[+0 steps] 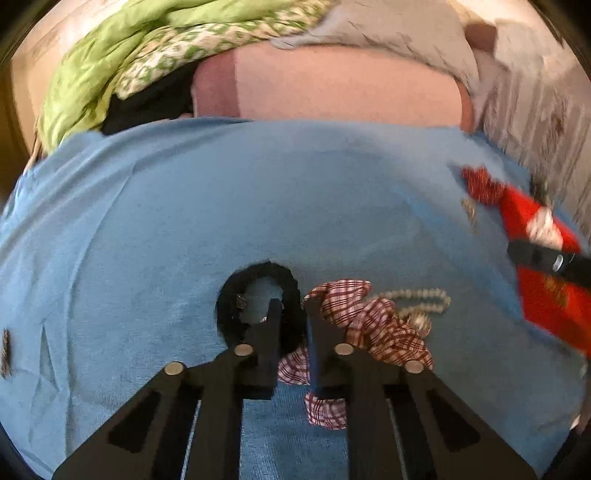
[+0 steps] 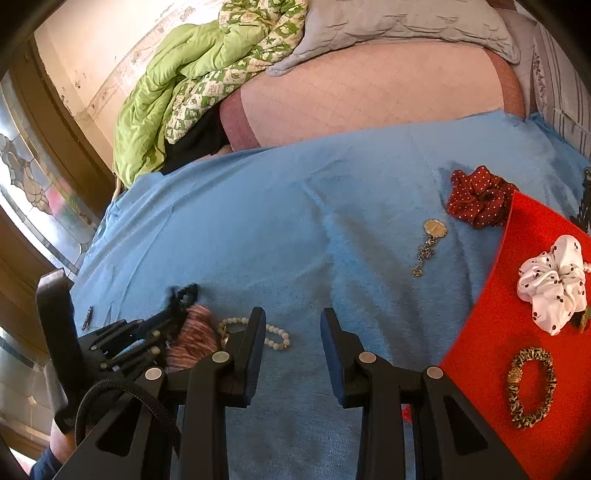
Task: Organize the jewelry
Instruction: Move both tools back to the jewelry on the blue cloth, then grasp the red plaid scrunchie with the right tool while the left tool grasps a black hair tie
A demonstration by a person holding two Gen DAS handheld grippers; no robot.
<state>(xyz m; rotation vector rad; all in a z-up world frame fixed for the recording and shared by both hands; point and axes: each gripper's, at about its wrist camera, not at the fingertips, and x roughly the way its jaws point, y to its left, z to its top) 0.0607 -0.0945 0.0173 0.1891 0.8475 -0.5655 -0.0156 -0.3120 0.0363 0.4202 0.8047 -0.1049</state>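
Observation:
My left gripper is closed on the rim of a black scrunchie on the blue cloth; one finger sits inside its hole. A red-checked scrunchie and a pearl bracelet lie just right of it. My right gripper is open and empty above the cloth. A red mat at the right holds a white dotted scrunchie and a leopard-print bracelet. A gold pendant chain and a dark red dotted scrunchie lie on the cloth.
A green quilt, a grey pillow and a pink mattress are behind the cloth. A window is at the left. A small hair clip lies at the cloth's left edge.

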